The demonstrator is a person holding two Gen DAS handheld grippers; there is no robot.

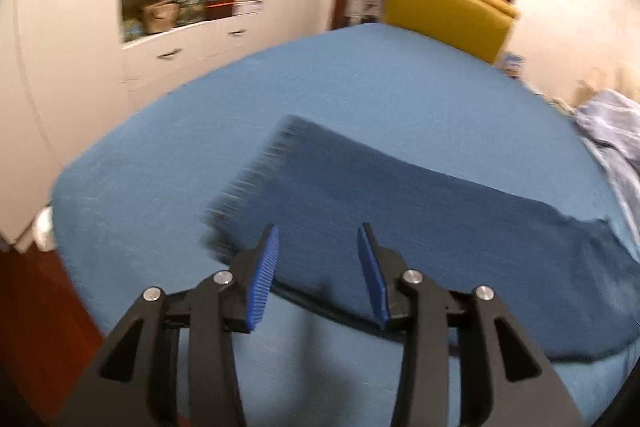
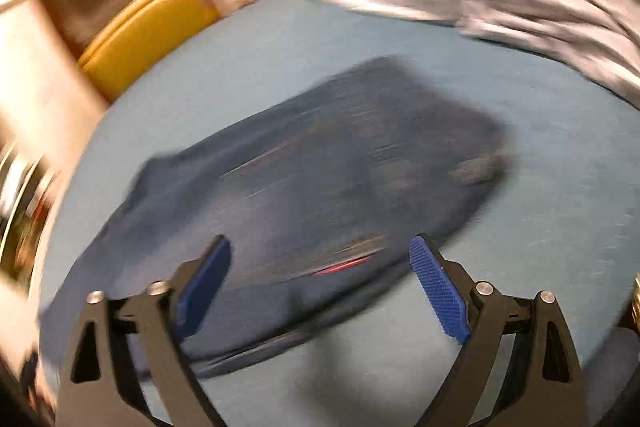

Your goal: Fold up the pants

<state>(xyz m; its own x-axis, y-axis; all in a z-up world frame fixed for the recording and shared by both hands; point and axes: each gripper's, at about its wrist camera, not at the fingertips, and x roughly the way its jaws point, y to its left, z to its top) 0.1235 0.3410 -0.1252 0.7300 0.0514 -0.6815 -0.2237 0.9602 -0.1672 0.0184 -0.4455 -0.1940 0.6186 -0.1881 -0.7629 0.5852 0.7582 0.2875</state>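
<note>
Left tongs [image 1: 318, 277]: two black plastic arms of angular, open-frame build, each with a triangular cut-out near the base; four round silver screw heads at the pivots; fingers [image 1: 264, 277] faced with ribbed blue pads.

Right tongs [image 2: 322, 287]: same black linkage frame with triangular cut-outs and four silver pivot screws; blue pads [image 2: 440, 297] with a fine knurled, diamond-grid texture. A brass-coloured fitting shows at the far right edge.

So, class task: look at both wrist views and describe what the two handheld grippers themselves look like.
The left gripper and the right gripper look alike: black angular linkage arms joined by round silver pins, each ending in two flat fingers faced with ribbed bright blue pads. No cables, markings, hands or sleeves are visible.
</note>
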